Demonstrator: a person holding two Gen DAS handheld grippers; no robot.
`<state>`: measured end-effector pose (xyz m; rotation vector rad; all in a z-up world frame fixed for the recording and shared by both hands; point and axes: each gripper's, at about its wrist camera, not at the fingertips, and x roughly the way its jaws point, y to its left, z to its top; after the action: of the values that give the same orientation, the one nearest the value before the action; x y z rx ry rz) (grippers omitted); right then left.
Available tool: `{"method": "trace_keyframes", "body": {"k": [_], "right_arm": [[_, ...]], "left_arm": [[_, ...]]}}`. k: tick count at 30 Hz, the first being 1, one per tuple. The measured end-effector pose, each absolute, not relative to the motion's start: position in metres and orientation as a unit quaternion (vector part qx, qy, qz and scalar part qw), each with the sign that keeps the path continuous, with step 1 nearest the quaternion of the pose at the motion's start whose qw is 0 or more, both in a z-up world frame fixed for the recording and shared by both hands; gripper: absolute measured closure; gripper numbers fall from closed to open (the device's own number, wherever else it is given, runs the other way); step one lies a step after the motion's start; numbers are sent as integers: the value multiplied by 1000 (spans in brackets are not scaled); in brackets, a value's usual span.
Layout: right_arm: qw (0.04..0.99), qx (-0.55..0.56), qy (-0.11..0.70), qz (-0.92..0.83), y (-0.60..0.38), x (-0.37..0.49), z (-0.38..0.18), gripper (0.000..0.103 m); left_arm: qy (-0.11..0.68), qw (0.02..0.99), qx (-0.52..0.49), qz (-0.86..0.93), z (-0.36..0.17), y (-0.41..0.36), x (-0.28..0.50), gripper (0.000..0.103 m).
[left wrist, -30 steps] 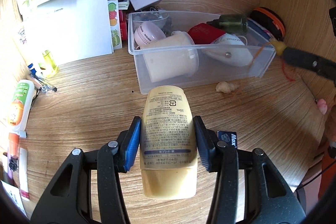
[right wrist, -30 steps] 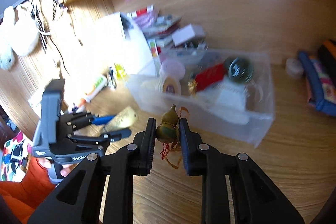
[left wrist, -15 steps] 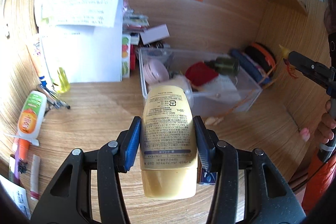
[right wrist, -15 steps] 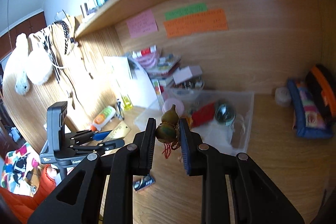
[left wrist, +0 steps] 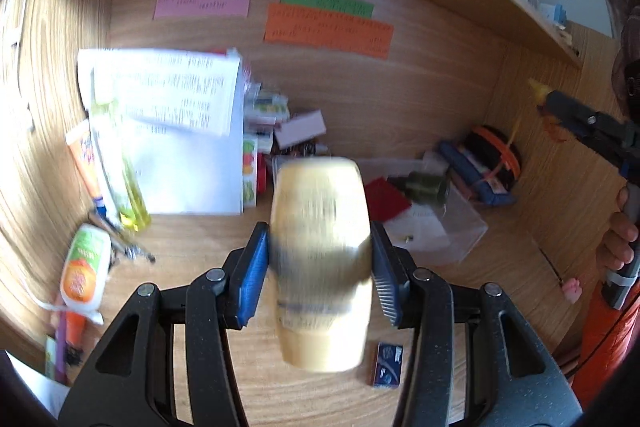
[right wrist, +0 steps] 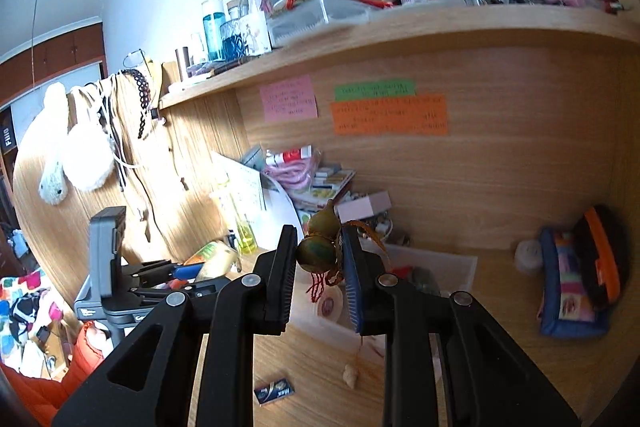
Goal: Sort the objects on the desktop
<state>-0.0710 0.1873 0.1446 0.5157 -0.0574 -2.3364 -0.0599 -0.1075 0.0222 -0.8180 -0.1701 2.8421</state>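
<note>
My left gripper (left wrist: 320, 267) is shut on a cream-yellow tube (left wrist: 320, 259), blurred by motion, held high above the wooden desk. My right gripper (right wrist: 320, 259) is shut on a small green-brown gourd charm (right wrist: 318, 247) with red tassel threads, held well above the desk. A clear plastic bin (left wrist: 448, 227) with a red item and a dark green bottle stands on the desk behind the tube; it also shows in the right wrist view (right wrist: 440, 267). The left gripper shows at the left of the right wrist view (right wrist: 192, 273), and the right gripper at the right edge of the left wrist view (left wrist: 560, 107).
White papers (left wrist: 168, 131), a yellow bottle (left wrist: 132, 203) and an orange-green tube (left wrist: 84, 267) lie at the left. A small blue box (left wrist: 386, 369) lies on the desk. Pencil cases (right wrist: 576, 271) sit at the right. A cluttered shelf (right wrist: 360, 23) hangs overhead.
Both grippers have lifted up and tilted back from the bin with their objects still held; the views now show the back wall and the shelf above.
</note>
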Motion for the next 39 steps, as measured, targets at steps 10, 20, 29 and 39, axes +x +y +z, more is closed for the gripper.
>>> {"method": "trace_keyframes", "body": {"k": [10,20,29,39], "right_arm": [[353,227,-18,-908,165,-115,140,83],[334,273,1,-902,149,-158,104,83],[304,348,54,-885,121,-191,43,83],[285,371,100,-878,105,-191,8,83]], "left_arm": [[-37,93,-284,954,33,-104,-88,63],[-48,91,-371,923,-48,-120,-84,62],[-53,106,-414,903,-79,-115,-56,51],[13,101,-446,889,-102,-76,-36,44]]}}
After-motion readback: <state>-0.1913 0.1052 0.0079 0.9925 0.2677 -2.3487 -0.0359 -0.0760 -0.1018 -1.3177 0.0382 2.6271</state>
